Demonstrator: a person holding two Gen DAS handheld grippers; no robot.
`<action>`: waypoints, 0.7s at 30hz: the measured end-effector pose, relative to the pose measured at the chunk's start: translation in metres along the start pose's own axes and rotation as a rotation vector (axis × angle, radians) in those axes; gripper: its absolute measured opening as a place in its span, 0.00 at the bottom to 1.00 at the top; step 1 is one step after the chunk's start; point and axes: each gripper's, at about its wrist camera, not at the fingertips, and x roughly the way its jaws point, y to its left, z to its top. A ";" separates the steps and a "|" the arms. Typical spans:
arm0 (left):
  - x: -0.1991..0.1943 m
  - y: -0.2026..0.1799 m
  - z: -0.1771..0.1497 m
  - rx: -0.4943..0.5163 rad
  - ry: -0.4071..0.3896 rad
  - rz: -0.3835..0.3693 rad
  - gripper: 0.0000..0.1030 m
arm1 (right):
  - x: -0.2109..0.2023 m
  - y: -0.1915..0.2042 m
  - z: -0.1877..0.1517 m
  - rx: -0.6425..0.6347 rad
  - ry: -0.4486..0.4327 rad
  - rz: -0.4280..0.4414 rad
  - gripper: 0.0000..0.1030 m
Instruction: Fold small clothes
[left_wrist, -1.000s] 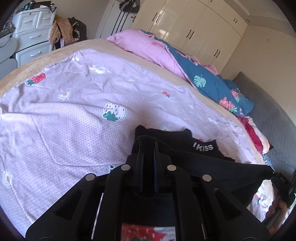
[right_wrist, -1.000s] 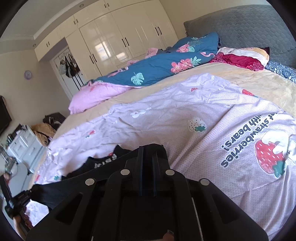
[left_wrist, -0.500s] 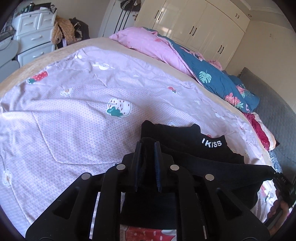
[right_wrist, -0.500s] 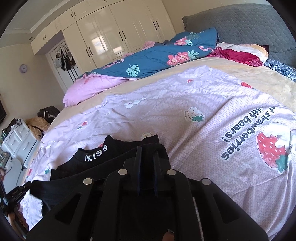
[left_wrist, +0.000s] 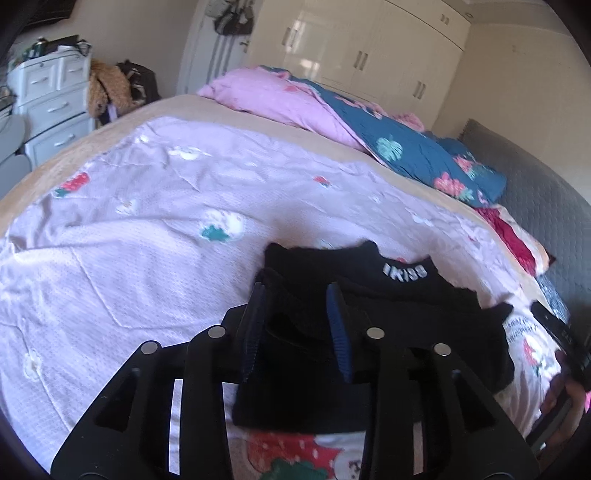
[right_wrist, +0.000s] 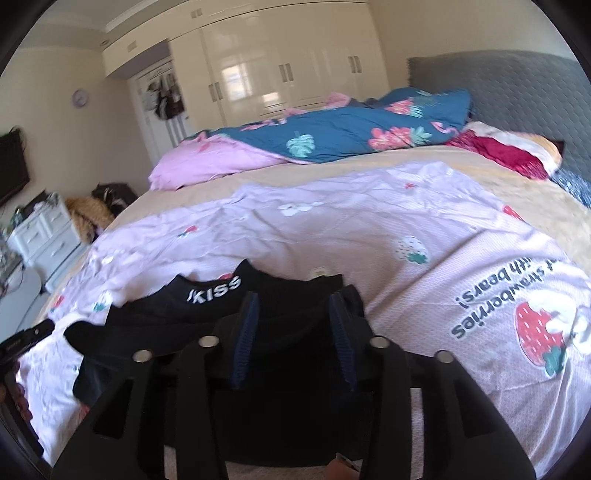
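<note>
Black garment (left_wrist: 402, 317) lengthwise between both tools

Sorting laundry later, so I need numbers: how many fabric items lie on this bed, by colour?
Black garment: 1
Lilac strawberry sheet: 1
Blue floral duvet with pink lining: 1
Red-and-cream pillow: 1
Beige bed cover: 1
Total: 5

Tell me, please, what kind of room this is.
A home bedroom, most likely. A large bed with a grey headboard fills the view, a wall of cream wardrobes stands behind it, and a white dresser is at the side.
</note>
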 end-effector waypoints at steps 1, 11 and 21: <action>0.001 -0.003 -0.003 0.010 0.013 -0.006 0.26 | 0.000 0.004 -0.001 -0.015 0.003 0.012 0.41; 0.029 -0.038 -0.041 0.188 0.136 0.006 0.00 | 0.009 0.035 -0.014 -0.135 0.122 0.134 0.20; 0.049 -0.035 -0.050 0.205 0.175 0.060 0.00 | 0.038 0.059 -0.045 -0.255 0.305 0.139 0.17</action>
